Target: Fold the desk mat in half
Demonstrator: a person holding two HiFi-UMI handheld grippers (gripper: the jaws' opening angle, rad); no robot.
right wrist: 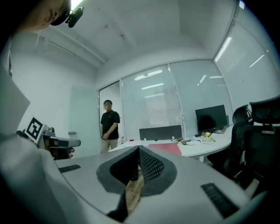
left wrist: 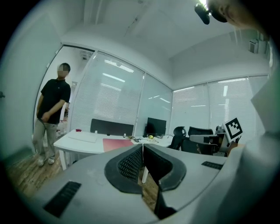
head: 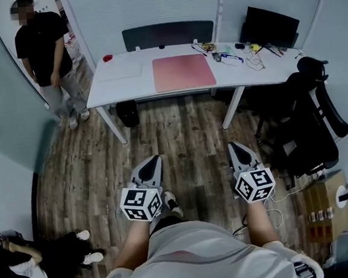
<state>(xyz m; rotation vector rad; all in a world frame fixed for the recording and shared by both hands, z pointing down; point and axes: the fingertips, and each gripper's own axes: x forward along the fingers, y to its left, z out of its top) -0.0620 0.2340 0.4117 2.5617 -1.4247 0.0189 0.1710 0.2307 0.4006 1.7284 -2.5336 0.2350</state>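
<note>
The mat (head: 183, 72) lies flat on the middle of the desk (head: 127, 85), its long side along the desk's front edge. A pale pad (head: 119, 70) sits on the desk to its left and loose cables (head: 230, 56) to its right. You stand well back from the desk. Your left gripper (head: 152, 167) and right gripper (head: 242, 153) are held low, far short of the desk, each with its fingers pressed together on nothing. The mat looks thin, soft and light, so it should bend easily but may slide on the smooth desk top. Take the two corners of one short edge, one per gripper. Lift just clear of the desk and carry that edge over to the opposite one.
</note>
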